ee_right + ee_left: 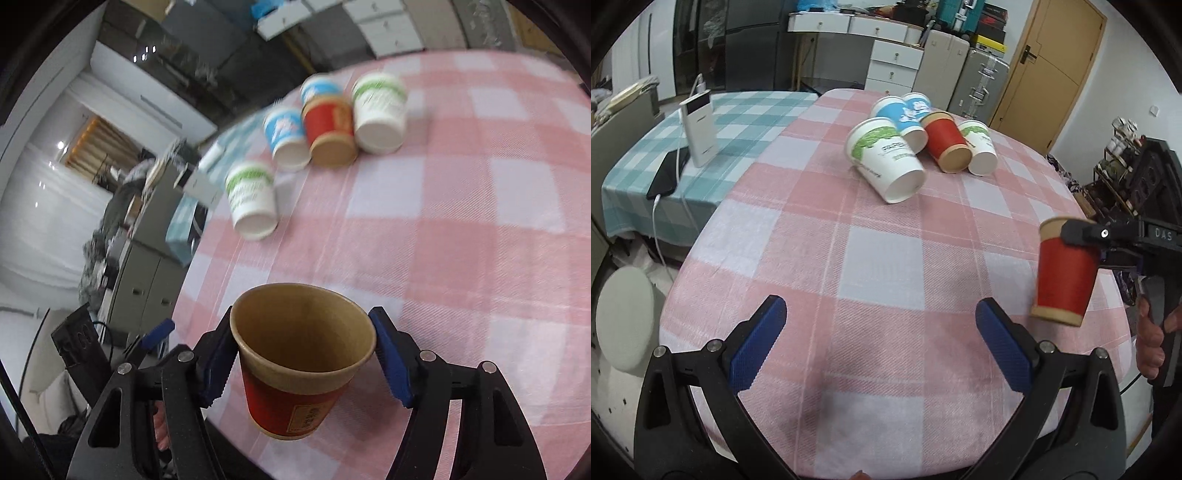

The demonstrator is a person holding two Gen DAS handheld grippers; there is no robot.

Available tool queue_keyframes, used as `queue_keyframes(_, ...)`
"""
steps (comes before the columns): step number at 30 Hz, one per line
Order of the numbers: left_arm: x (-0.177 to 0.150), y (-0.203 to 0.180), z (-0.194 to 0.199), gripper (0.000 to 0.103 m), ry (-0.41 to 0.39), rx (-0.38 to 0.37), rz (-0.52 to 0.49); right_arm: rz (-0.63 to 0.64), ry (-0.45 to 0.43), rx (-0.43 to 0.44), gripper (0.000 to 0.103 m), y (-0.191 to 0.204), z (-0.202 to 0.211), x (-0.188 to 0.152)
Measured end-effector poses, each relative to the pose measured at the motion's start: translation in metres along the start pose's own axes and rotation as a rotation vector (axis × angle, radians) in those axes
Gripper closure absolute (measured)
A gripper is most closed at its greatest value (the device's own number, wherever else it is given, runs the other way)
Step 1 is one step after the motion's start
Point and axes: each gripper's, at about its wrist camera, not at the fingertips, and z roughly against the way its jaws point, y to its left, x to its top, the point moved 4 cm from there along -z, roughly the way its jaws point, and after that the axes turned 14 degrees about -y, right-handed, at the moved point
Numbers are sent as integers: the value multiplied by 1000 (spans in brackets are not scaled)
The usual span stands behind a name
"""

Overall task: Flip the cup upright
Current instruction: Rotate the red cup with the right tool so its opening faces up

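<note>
Red cup [301, 363] sits clamped at its rim between the right hand-held gripper [303, 354] pads, mouth up, long axis near vertical, base hanging just above the table [461, 229]. Left hand-held gripper [881, 345] wide open, empty, off to the cup's left. Five other cups [886, 158] lie well ahead.

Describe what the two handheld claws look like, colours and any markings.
Both match: black plastic frames with silver screws and ribbed blue finger pads. The left claw has wide triangular cut-out arms. The right claw has the same build; from the left view, its black body carries raised letters, seemingly "DAS".
</note>
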Motion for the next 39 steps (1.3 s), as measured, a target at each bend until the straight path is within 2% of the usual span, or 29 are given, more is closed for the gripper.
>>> queue_keyframes(2, 6, -12, -9, 1, 8, -23, -11, 3, -77, -12, 33, -8, 13, 6)
queue_keyframes(9, 21, -45, -38, 1, 29, -61, -35, 109, -309, -139, 33, -26, 42, 15)
queue_keyframes(14, 25, -60, -59, 1, 50, -71, -37, 210, -395, -204, 33, -26, 40, 15)
queue_keyframes(18, 25, -69, -73, 1, 69, -77, -37, 247, -391, -220, 33, -27, 28, 12)
queue_keyframes(23, 23, -79, -85, 1, 96, -86, -38, 214, -347, -200, 33, -36, 17, 12)
queue_keyframes(29, 22, -86, -92, 1, 108, -87, -49, 207, -353, -189, 32, -40, 18, 8)
queue_keyframes(39, 25, -90, -81, 1, 93, -96, -52, 309, -347, -215, 32, -23, 22, -8)
